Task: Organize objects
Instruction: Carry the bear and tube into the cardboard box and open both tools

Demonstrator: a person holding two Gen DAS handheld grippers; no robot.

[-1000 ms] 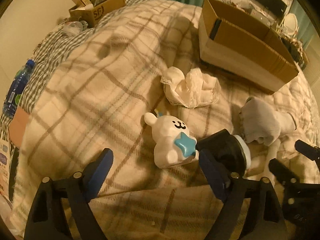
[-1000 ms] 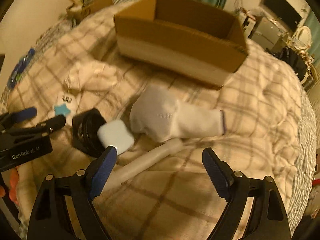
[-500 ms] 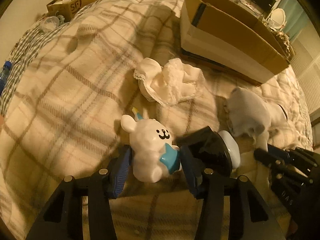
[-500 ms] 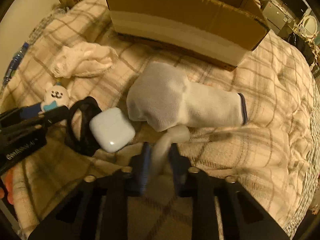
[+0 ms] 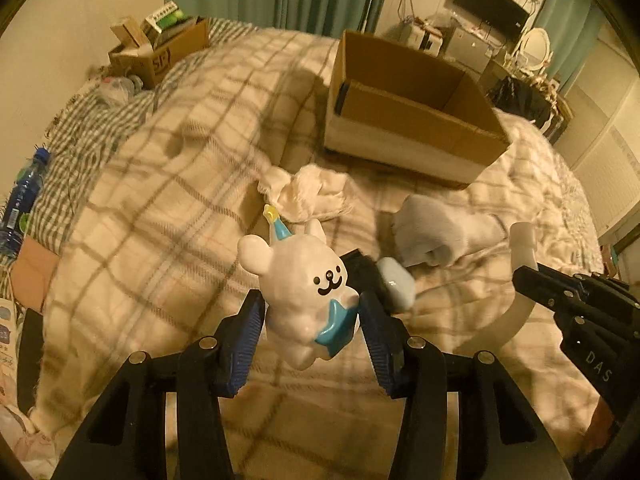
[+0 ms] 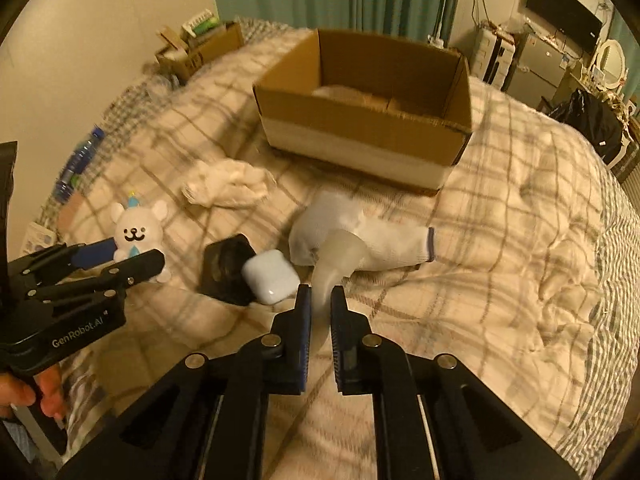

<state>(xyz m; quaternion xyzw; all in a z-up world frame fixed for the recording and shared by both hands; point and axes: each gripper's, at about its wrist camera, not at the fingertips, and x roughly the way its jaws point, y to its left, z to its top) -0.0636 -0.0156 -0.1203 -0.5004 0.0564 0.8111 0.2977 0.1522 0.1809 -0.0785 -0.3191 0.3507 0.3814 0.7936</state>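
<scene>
My left gripper is shut on a white bear figurine with a blue star and holds it above the plaid bedspread; both also show in the right wrist view. My right gripper is shut on a curved translucent white tube, lifted off the bed, also seen in the left wrist view. A white sock, a pale blue earbud case, a black square object and a crumpled white cloth lie on the bed. An open cardboard box stands beyond them.
A smaller cardboard box of clutter sits at the far left corner of the bed. A blue water bottle lies at the left edge. Furniture and a TV stand behind the bed on the right.
Both grippers closed: the left on the bear figurine, the right on the white tube. Both have lifted their objects up off the bed.
</scene>
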